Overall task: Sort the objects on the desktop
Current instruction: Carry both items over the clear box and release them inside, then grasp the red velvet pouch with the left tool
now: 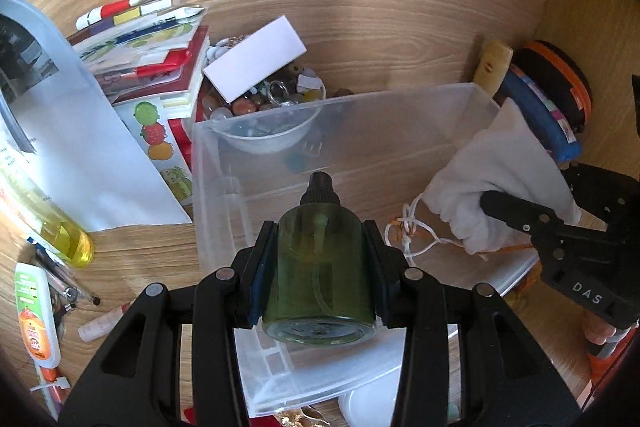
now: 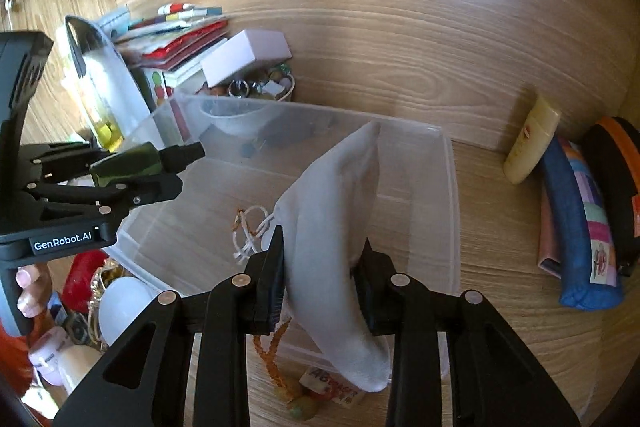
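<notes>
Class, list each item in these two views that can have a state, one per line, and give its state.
left gripper: shut on green bottle
green bottle: capped, held over the bin
right gripper: shut on white pouch
white pouch: lifted, drawstring hanging loose
clear bin: lidless, open
bowl of beads: full, white box resting on top

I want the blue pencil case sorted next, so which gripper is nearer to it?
Right. The right gripper, shut on the white pouch, is over the clear bin beside the blue pencil case; the left gripper, holding the green bottle, is farther away.
</notes>
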`<move>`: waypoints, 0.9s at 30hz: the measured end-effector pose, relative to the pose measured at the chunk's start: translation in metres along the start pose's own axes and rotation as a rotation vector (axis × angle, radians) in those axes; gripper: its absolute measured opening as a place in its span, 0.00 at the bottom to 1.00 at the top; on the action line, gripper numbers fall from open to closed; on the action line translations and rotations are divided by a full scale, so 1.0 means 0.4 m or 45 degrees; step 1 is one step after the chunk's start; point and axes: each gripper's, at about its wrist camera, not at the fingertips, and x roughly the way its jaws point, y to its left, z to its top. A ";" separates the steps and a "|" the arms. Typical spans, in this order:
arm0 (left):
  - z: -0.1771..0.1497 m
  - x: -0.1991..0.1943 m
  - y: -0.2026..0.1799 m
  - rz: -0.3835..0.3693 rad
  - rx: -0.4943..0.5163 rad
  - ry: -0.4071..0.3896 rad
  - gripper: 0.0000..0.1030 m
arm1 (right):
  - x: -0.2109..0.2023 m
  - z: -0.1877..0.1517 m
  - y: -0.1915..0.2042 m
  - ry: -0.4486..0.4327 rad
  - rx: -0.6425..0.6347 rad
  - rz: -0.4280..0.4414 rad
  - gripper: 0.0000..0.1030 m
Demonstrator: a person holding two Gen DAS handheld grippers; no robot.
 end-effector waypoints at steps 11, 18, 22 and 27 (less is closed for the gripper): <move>-0.017 -0.036 -0.043 0.055 0.077 -0.086 0.58 | 0.007 0.005 0.011 0.032 0.002 -0.051 0.53; -0.014 -0.098 -0.045 0.053 0.080 -0.133 0.68 | -0.067 0.006 0.048 -0.097 -0.068 -0.151 0.80; -0.027 -0.146 -0.025 0.038 0.056 -0.146 0.75 | -0.104 0.001 0.062 -0.123 -0.093 -0.186 0.81; -0.063 -0.206 0.027 0.040 0.001 -0.156 0.79 | -0.148 -0.023 0.055 -0.132 -0.069 -0.212 0.82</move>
